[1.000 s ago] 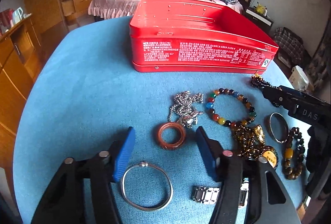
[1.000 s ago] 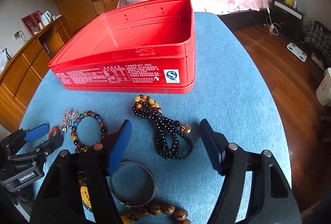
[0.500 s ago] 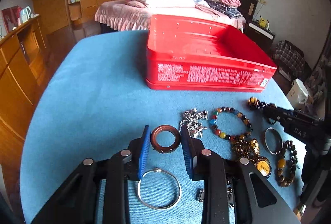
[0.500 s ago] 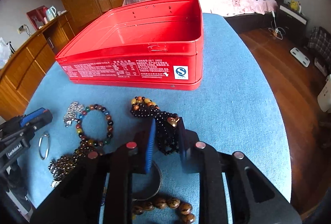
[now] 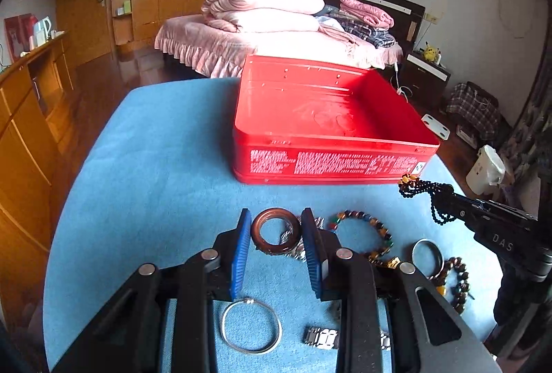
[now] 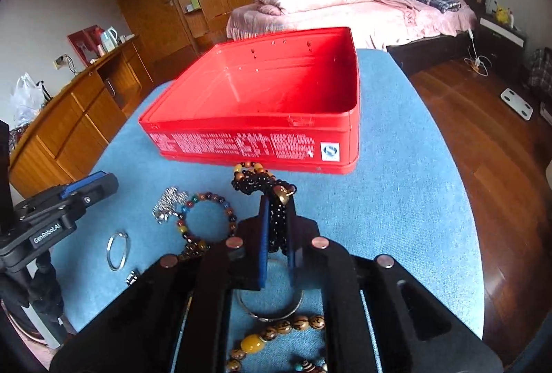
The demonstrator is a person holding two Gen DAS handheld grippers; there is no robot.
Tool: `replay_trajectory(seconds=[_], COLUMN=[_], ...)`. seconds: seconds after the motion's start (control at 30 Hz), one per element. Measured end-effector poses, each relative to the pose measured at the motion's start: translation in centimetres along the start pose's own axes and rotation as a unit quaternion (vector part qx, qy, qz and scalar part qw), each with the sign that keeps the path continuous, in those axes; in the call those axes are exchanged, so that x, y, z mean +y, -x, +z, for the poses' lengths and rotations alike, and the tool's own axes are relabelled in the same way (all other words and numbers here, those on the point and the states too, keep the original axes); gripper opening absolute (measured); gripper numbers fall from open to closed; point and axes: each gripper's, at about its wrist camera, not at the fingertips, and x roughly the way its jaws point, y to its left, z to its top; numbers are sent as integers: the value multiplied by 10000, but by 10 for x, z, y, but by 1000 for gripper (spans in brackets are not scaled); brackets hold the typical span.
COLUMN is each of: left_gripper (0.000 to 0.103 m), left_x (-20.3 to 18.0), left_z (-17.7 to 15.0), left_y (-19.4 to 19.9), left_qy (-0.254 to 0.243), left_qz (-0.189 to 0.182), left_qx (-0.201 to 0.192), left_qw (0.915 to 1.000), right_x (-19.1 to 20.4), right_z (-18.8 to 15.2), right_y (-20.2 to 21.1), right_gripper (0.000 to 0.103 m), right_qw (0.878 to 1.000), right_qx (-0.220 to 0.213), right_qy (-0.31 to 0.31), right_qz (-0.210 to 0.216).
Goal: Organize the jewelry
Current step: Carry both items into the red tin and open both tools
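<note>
An open red tin box [image 5: 331,135] stands on the blue tablecloth; it also shows in the right wrist view [image 6: 262,97]. My left gripper [image 5: 276,231] is shut on a brown ring bangle [image 5: 276,231] and holds it above the cloth. My right gripper [image 6: 277,218] is shut on a black bead necklace [image 6: 257,181], lifted off the cloth; the necklace [image 5: 419,188] hangs from it in the left wrist view. The right gripper [image 5: 445,197] is at the right of that view.
On the cloth lie a multicoloured bead bracelet [image 5: 362,228], a thin silver bangle [image 5: 250,326], a silver chain [image 6: 167,204], a metal ring [image 5: 427,255], a watch band [image 5: 321,336] and brown bead bracelets [image 6: 276,333]. A bed and wooden cabinets stand behind.
Both grippers closed, the left on the brown bangle and the right on the black necklace, then both lifted their pieces off the cloth towards the red box.
</note>
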Motion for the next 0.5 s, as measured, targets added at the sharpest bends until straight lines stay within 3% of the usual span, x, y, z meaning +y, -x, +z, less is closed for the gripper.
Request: replay_trajectory(seconds=[0.3, 0.5], left_gripper=[30, 30], left_x=[-16, -24], left_z=[48, 87], left_y=[-2, -43], left_qy=[-37, 10], left_qz=[-192, -195], left_qx=[-335, -155], left_qw=[9992, 9997], right_x=[-2, -15], right_z=[42, 77], right_y=[20, -22], right_gripper=[7, 8], right_qw=[9981, 9990], right_qx=[-569, -354], right_qy=[-77, -282], right_qz=[202, -9])
